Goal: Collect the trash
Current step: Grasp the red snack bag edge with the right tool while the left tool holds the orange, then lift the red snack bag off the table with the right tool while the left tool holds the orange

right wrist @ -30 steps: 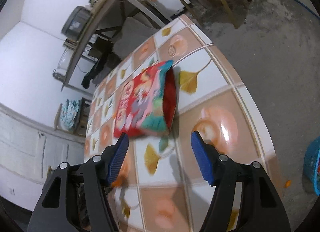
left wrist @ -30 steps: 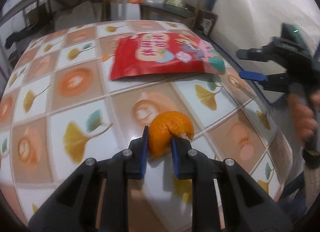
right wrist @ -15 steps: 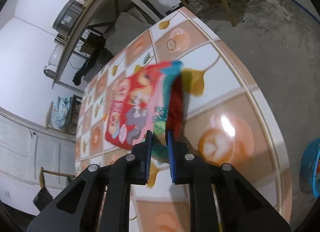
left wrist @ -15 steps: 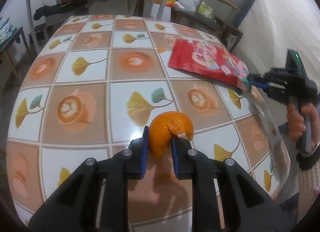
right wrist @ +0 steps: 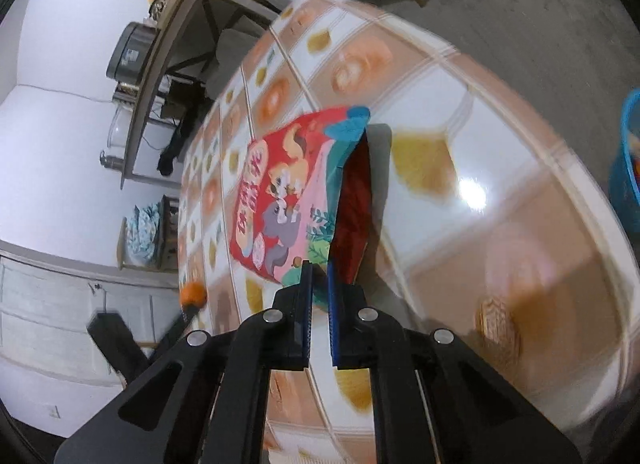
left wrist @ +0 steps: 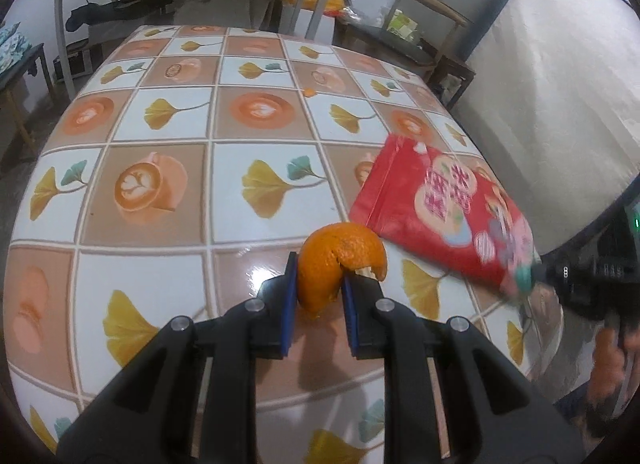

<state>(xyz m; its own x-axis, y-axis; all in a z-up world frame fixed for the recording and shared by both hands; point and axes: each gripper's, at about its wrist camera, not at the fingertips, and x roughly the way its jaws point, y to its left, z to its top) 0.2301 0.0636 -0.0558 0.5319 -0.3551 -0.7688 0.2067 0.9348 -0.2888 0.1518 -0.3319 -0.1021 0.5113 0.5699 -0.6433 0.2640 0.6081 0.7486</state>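
An orange peel (left wrist: 340, 256) sits pinched between the blue pads of my left gripper (left wrist: 319, 284), held just above the tiled table (left wrist: 180, 124). A red snack bag (left wrist: 440, 216) lies at the table's right side. In the right wrist view the bag (right wrist: 280, 192) has its near teal corner between the pads of my right gripper (right wrist: 319, 276); the jaws are closing and press on that corner. The bag's near end is raised and folded. The peel (right wrist: 193, 293) shows small at the left of that view.
A blue basket (right wrist: 628, 168) stands on the floor past the table's right edge. A small orange scrap (left wrist: 309, 92) lies on the far tiles. A metal rack, a chair and a white mattress stand around the table. A hand (left wrist: 612, 360) grips the right tool.
My right gripper went from wide open to closed on the bag's corner, then pulled the bag toward the table's right edge. My left gripper moved over the table with the peel still in it.
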